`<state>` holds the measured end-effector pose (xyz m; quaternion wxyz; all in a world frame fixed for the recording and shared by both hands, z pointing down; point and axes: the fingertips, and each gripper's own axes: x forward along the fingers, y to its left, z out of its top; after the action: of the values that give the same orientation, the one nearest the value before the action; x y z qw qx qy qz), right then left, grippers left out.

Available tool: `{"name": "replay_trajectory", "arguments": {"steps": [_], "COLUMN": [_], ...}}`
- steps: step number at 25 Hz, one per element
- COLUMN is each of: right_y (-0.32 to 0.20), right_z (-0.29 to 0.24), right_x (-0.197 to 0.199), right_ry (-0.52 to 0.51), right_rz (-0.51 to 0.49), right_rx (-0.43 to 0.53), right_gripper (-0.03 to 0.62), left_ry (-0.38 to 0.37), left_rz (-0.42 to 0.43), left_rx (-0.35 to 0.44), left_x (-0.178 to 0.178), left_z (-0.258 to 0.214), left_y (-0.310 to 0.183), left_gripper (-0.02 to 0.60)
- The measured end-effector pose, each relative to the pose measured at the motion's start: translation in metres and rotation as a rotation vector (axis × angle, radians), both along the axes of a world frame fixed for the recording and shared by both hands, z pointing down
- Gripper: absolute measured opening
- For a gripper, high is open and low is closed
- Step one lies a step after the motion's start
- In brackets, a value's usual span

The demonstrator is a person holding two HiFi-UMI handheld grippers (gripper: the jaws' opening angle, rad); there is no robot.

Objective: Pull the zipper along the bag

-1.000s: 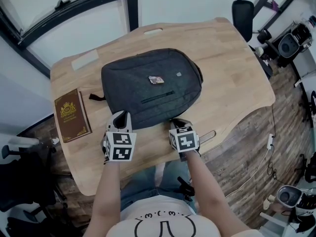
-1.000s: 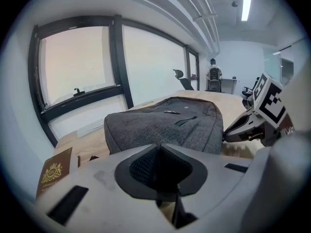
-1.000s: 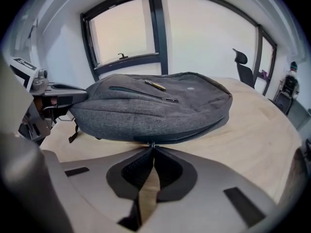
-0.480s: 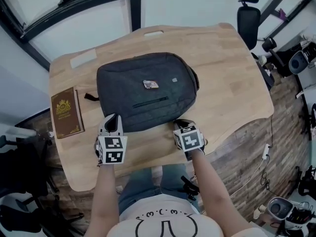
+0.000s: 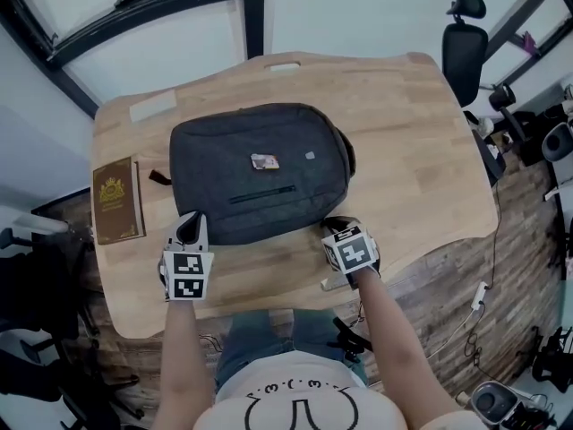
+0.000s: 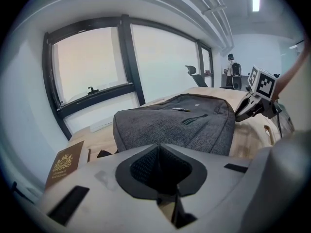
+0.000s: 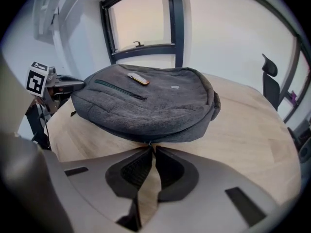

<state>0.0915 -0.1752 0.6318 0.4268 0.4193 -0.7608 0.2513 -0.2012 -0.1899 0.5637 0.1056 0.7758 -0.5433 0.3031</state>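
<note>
The right gripper (image 7: 150, 147) has its jaws parted by only a slit. They have just been opening, and the little zipper pull (image 7: 148, 142) sits right at their tips on the near edge of the grey bag (image 7: 146, 101), not clamped as far as I can see. The left gripper (image 6: 158, 148) is pressed together on nothing, its nose just short of the bag's near left corner. The bag lies flat in the middle of the wooden table (image 5: 412, 141), its zipper seam running along the near side and curving round the right end. A brown book (image 5: 116, 200) lies near its left end. To my eye the step is getting hold of that pull. I'd ease the right tips forward until the tab is fully between the pads, then close firmly. The left should pin the fabric at its corner so the bag can't slide. Then draw along the seam's curve rather than tugging outward.
</note>
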Motion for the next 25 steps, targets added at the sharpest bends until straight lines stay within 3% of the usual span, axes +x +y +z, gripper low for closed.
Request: {"name": "replay_trajectory", "arguments": {"steps": [5,10,11,12,14,20,25], "right_y": [-0.006,0.003,0.003,0.004,0.009,0.033,0.052], "right_z": [0.000,-0.001,-0.002,-0.003,-0.002,0.000,0.001], "right_x": [0.003,-0.007,-0.009,-0.012,-0.021,-0.052,-0.083], "right_ry": [-0.016,-0.126,-0.130,-0.128,-0.119,-0.162,-0.230], "right_rz": [-0.084,-0.062,-0.062,-0.072,-0.103,-0.090,-0.042], "right_rx": [-0.030,-0.090,-0.094,-0.097,-0.104,-0.121,-0.133], "right_gripper": [0.071,0.057,0.057,0.057,0.057,0.057,0.058], "left_ry": [-0.012,-0.030,-0.019,-0.008,-0.009,-0.128,-0.267], "left_rz": [-0.022,-0.053,-0.045,-0.026,0.055,0.445,0.697], "left_rx": [-0.009,0.010,0.008,0.001,-0.018,-0.148,-0.169], "left_x": [0.003,0.003,0.006,0.009,0.022,0.078,0.107], "left_z": [0.002,-0.006,-0.009,-0.012,-0.014,0.002,0.014], "left_y": [-0.002,-0.001,-0.001,0.000,0.005,0.041,0.054], "left_gripper": [0.023,0.025,0.044,0.118,0.205,0.210,0.211]}}
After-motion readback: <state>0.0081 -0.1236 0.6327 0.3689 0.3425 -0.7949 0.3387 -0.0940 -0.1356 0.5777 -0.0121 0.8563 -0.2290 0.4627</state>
